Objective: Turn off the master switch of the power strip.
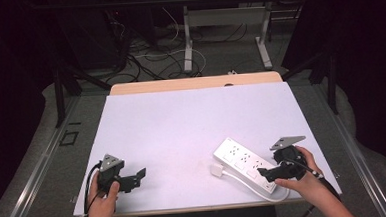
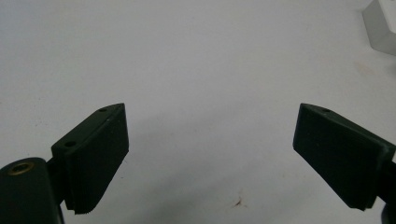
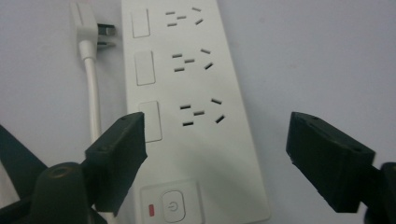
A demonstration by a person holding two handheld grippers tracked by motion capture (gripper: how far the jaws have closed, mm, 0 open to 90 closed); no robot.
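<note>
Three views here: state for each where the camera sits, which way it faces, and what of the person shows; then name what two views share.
High view: above the person's side, facing forward and down on the white table; both forearms, left hand-held gripper, right hand-held gripper.
Left gripper view: on the left hand-held gripper, facing bare tabletop; open jaws.
Right gripper view: on the right hand-held gripper, facing down on the power strip and plug; open jaws.
Shared: power strip in high and right gripper views.

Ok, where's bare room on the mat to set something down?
The whole far half of the mat is bare, as is the middle between the left claw and the power strip. The near right corner is crowded: strip, plug, right claw.
</note>
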